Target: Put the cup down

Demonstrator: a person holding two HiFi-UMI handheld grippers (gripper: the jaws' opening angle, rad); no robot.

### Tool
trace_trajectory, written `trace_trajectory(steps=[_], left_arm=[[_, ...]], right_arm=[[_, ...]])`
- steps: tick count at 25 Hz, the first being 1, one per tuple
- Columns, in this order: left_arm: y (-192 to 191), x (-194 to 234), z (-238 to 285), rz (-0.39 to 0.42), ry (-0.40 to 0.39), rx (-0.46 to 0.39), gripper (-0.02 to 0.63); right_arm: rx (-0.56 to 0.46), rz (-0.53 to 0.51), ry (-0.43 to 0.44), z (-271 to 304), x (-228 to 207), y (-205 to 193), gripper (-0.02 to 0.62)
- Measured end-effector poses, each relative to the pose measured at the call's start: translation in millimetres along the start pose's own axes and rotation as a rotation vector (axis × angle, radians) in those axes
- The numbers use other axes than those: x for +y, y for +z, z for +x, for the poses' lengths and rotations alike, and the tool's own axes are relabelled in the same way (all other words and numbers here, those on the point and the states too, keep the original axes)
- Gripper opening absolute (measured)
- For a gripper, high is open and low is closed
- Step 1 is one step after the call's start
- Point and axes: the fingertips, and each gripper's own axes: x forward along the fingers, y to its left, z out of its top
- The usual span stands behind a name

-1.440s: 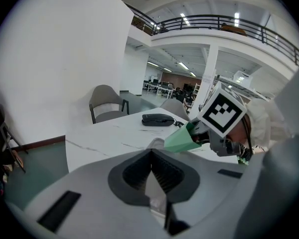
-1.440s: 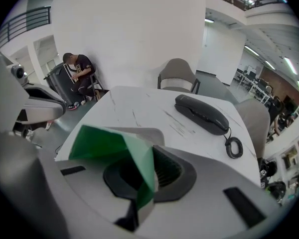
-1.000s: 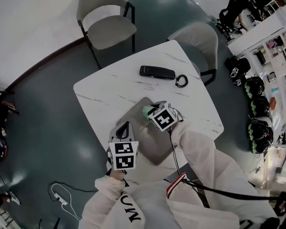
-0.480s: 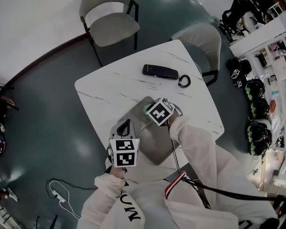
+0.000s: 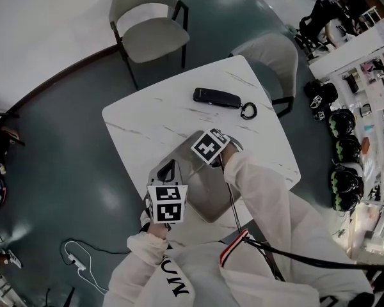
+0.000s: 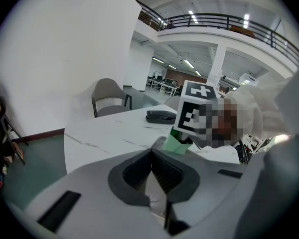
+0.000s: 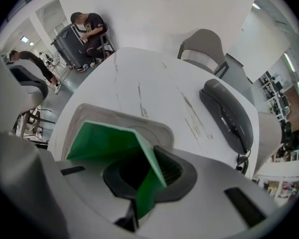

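I am in a big office hall. I work at a white table (image 5: pixel 153 123) with a desk phone (image 5: pixel 214 96) on it. A gray chair (image 5: pixel 150 34) stands beside the table. Far behind the table are desks (image 6: pixel 162 85), long ceiling lights (image 6: pixel 192 19) and a balcony rail (image 6: pixel 214 20) up high.

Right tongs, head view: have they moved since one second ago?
Yes, slightly: the right tongs, shut on the green cup, tilted and shifted toward the black phone.

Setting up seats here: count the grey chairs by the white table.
2. One grey chair stands apart beyond the table's far corner; the second chair sits close against its far right edge. Nearer ones may be hidden.
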Motion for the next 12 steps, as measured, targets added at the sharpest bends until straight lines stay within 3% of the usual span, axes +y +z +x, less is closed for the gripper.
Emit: trace_trajectory(steps=[12], left_arm=[[-2.4, 4.2, -2.7, -0.016, 0.008, 0.005, 0.009]], right_arm=[[0.056, -0.042, 0.000, 6.3, 0.0, 2.6, 0.014]])
